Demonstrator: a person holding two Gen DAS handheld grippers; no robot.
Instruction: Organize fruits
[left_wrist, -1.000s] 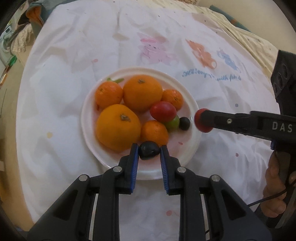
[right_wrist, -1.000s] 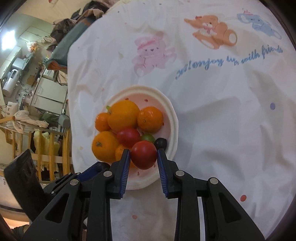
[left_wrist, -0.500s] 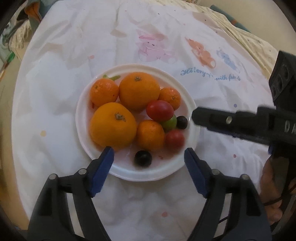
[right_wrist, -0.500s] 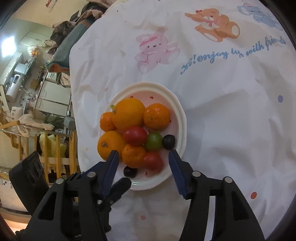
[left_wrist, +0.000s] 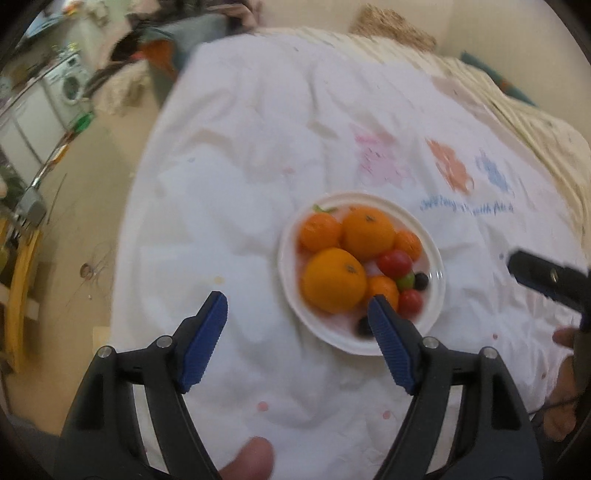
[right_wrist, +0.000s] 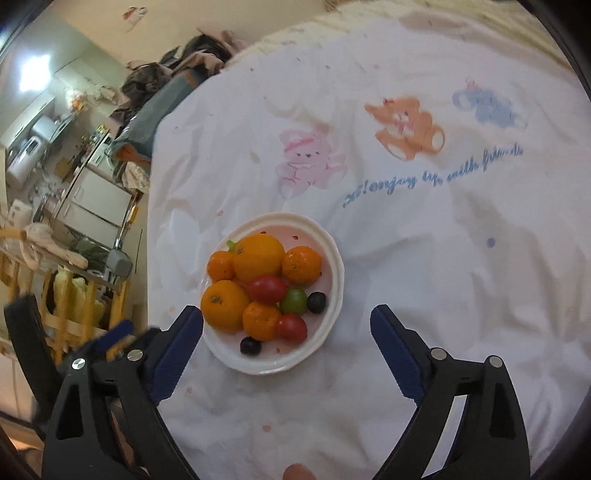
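Sitting on a white cloth printed with cartoon bears, a white plate holds all the fruit: two large oranges, three smaller tangerines, two red tomatoes, one green tomato and two dark grapes. One dark grape lies near the plate's front rim, just beside the smaller red tomato, which touches a tangerine

Above and in front of the plate hangs the right gripper; its jaws have just been opening and now stand wide apart, with nothing pressed between the blue pads. The plate shows in the gap between them, well below

In its own view the left gripper also has its jaws spread, nothing clamped. It sits off to the plate's left side, so that its right pad overlaps the plate's near rim and partly hides the front grape, while its left pad hangs over bare cloth. This view is blurred. A fingertip shows at its bottom edge, and part of the right gripper with the hand holding it shows at the right edge
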